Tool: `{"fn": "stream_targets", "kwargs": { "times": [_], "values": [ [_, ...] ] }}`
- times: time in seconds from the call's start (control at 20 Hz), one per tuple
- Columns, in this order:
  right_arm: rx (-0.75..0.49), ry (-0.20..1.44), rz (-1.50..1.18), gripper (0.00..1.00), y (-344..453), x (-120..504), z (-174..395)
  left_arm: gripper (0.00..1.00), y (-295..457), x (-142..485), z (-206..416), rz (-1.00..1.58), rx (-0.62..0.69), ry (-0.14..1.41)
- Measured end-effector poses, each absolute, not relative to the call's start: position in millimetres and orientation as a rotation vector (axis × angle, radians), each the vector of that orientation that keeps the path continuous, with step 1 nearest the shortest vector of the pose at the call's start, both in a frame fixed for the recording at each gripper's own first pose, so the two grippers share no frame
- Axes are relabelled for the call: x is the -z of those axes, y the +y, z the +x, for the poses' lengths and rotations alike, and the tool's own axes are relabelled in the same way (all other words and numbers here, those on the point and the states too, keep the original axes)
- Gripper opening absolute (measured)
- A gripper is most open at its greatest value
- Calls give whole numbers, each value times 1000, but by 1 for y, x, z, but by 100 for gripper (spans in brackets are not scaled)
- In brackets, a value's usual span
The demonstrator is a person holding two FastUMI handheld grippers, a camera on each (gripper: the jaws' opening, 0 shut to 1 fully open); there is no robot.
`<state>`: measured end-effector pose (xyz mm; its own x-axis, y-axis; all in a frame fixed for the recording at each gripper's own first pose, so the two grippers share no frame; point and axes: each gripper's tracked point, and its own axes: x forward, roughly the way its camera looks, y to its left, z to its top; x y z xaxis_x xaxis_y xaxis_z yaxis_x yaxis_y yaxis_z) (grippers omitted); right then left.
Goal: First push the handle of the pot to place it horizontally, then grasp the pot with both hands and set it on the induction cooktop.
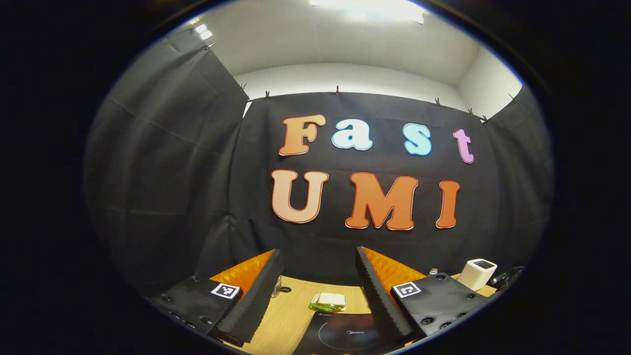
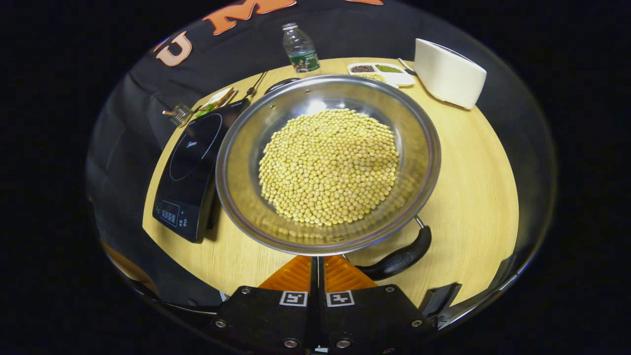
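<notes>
A round wooden table [image 2: 473,162] is set inside a black-draped booth. The pot [image 2: 328,162], filled with yellow beans [image 2: 329,166], is seen resting on the table just beside the induction cooktop [image 2: 190,167], not on it. Its black handle [image 2: 402,257] lies near the right gripper [image 2: 318,268], whose fingers are pressed together on nothing. The left gripper [image 1: 318,291] is held spread wide, raised and facing the wall. The pushing step appears barely begun; the two-handed lift is judged still undone.

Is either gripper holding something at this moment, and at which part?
Nothing is held. The left gripper is open with nothing between its fingers. The right gripper is shut just before the pot, gripping nothing.
</notes>
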<state>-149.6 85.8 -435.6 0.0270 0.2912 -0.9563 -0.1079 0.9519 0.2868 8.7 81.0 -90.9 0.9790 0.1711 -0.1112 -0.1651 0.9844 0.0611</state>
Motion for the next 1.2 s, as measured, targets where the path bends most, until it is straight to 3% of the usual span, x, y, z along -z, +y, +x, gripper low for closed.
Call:
{"fn": "stream_targets", "kwargs": {
  "times": [1.2],
  "values": [
    [-93, 1477, 172, 0, 7, 459, -107, 98, 51, 102, 21, 79, -119, 130]
  ]
}}
